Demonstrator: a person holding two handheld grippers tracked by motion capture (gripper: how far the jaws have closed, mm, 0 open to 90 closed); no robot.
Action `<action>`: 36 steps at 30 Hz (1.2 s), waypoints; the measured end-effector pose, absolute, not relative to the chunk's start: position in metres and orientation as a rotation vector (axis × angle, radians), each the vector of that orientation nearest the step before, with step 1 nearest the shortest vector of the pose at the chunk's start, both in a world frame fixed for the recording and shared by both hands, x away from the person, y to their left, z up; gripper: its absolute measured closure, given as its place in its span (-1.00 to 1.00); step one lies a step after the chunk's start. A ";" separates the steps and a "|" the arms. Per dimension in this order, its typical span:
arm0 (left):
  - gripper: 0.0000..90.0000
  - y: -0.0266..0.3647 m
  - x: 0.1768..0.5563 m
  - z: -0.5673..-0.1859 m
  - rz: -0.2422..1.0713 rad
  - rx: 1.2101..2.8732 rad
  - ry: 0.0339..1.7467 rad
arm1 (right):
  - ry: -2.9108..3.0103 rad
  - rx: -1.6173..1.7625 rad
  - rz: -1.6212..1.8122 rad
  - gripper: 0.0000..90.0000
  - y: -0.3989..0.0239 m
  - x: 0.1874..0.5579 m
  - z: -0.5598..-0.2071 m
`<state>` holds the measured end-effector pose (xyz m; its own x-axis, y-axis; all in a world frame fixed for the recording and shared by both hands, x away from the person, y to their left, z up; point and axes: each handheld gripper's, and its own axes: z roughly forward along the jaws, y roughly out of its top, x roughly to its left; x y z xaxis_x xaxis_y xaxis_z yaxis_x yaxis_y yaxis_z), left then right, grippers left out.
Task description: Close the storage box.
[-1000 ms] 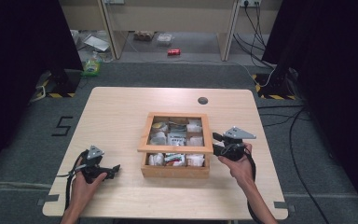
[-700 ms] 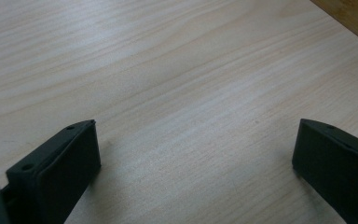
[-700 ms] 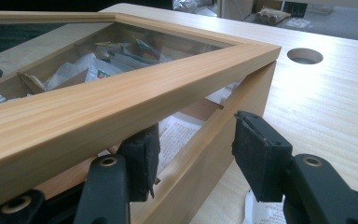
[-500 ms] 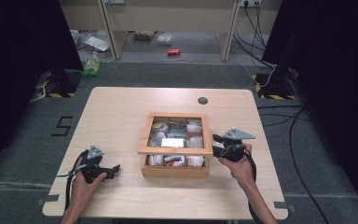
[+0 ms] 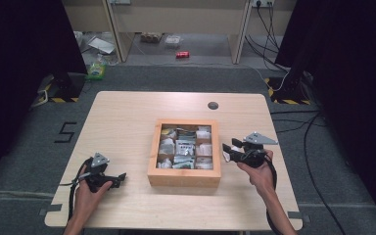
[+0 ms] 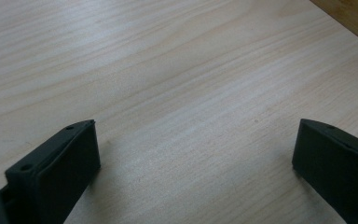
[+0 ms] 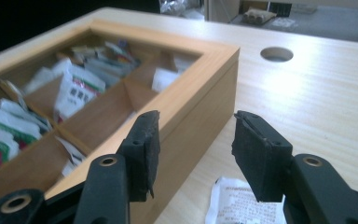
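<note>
The right gripper (image 7: pixel 193 154), jaws half apart and empty, hovers beside the wooden box (image 5: pixel 184 177) at mid-worktop (image 5: pixel 127 117), a white packet (image 7: pixel 240 203) directly below; the left gripper (image 5: pixel 108 178) waits wide open, well apart.

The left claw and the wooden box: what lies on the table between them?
Nothing: in the high view, bare table separates the left claw from the wooden box.
</note>
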<state>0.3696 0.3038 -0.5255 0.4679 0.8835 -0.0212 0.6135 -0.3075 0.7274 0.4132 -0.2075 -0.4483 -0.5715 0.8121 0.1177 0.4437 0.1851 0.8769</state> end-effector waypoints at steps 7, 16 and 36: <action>-1.00 0.304 0.370 -0.526 0.509 2.036 1.239 | 2.076 1.263 1.336 0.10 -0.218 0.416 -0.452; -1.00 0.304 0.369 -0.526 0.509 2.036 1.239 | 2.057 1.299 1.323 0.05 -0.222 0.418 -0.451; -1.00 0.304 0.369 -0.526 0.509 2.037 1.239 | 1.955 1.429 1.285 -0.16 -0.255 0.422 -0.450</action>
<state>0.3695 0.3039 -0.5256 0.4680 0.8835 -0.0219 0.6133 -0.3069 0.7278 0.4216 -0.2546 -0.4498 -0.3986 0.8970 0.1913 0.5314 0.0559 0.8452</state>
